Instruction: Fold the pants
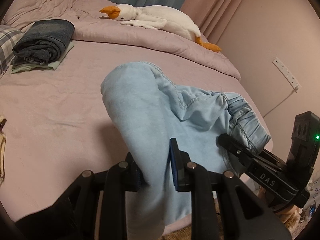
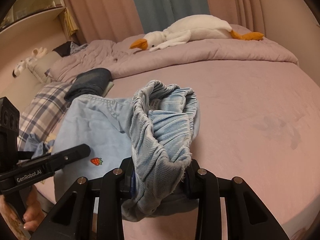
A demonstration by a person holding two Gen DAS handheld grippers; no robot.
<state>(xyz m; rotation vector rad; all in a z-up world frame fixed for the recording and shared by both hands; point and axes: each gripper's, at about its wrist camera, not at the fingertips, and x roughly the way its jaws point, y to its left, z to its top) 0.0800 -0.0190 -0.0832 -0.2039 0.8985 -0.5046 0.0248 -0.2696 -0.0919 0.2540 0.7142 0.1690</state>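
Light blue pants (image 1: 152, 116) lie bunched on the pink bed near its front edge. My left gripper (image 1: 156, 172) is shut on a leg of the pants, the cloth running between its fingers. My right gripper (image 2: 160, 180) is shut on the gathered elastic waistband (image 2: 164, 124) and lifts it off the bed. The right gripper also shows in the left wrist view (image 1: 236, 150) at the right, on the waistband. The left gripper shows in the right wrist view (image 2: 80, 152) at the left, beside a strawberry patch (image 2: 96, 161) on the pants.
A stack of folded dark jeans (image 1: 44, 42) sits at the far left of the bed (image 1: 60, 104). A white plush goose (image 1: 158, 20) lies on the bunched quilt at the back. A plaid pillow (image 2: 44, 110) lies at the left. A power strip (image 1: 286, 72) hangs on the right wall.
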